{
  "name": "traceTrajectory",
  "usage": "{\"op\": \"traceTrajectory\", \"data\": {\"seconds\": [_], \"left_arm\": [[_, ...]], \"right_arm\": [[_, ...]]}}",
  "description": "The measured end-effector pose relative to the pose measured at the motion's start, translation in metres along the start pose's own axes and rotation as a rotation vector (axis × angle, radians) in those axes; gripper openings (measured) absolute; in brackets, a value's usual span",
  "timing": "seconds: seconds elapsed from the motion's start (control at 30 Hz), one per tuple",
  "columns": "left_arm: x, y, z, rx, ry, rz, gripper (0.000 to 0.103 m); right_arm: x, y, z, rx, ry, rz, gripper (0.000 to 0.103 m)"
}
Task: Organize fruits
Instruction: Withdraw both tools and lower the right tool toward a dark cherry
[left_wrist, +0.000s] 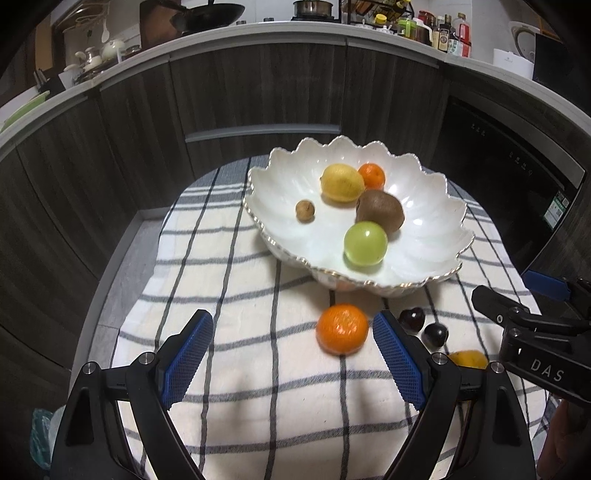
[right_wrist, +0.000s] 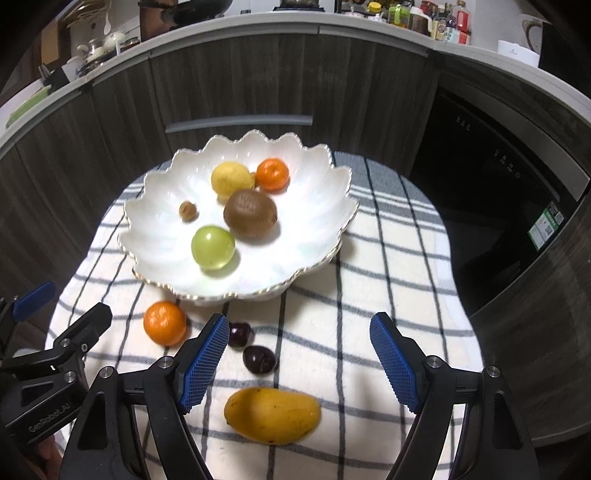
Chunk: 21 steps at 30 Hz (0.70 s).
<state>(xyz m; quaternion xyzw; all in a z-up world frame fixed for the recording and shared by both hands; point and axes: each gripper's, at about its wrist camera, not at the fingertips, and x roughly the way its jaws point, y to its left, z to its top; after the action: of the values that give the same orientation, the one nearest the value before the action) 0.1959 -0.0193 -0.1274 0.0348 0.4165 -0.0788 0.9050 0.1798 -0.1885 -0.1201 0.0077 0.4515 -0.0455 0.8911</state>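
A white scalloped bowl (left_wrist: 436, 206) (right_wrist: 325, 206) sits on the checked cloth and holds a lemon (left_wrist: 341, 182), a small orange (left_wrist: 372, 175), a kiwi (left_wrist: 380, 211), a green round fruit (left_wrist: 365, 243) and a small brown fruit (left_wrist: 305, 211). In front of the bowl lie an orange (left_wrist: 342, 328) (right_wrist: 164, 323), two dark plums (right_wrist: 240, 334) (right_wrist: 259, 360) and a yellow mango (right_wrist: 272, 414). My left gripper (left_wrist: 293, 343) is open, the orange just ahead between its fingers, untouched. My right gripper (right_wrist: 299, 354) is open above the mango and plums.
The checked cloth (right_wrist: 388, 280) covers a small table with edges close on the left and right. Dark kitchen cabinets (left_wrist: 258, 92) curve behind, and a black appliance (right_wrist: 491, 192) stands at the right. The counter above carries pots and bottles.
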Motion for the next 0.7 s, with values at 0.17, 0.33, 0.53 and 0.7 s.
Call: {"op": "traceTrajectory", "data": {"seconds": [0.17,0.33,0.53,0.7], "left_arm": [[0.004,0.003,-0.005,-0.012,0.012,0.009,0.089],[0.008,0.003,-0.008,-0.016,0.014,0.023,0.089],[0.016,0.005,-0.011,-0.027,0.034,0.026,0.089],[0.022,0.006,-0.011,-0.035,0.047,0.027,0.089]], "right_arm": [[0.015,0.006,-0.008,-0.016,0.059,0.033,0.079],[0.029,0.008,-0.013,-0.018,0.108,0.052,0.077],[0.044,0.010,-0.016,-0.020,0.167,0.073,0.068],[0.055,0.013,-0.018,-0.026,0.199,0.081,0.067]]}}
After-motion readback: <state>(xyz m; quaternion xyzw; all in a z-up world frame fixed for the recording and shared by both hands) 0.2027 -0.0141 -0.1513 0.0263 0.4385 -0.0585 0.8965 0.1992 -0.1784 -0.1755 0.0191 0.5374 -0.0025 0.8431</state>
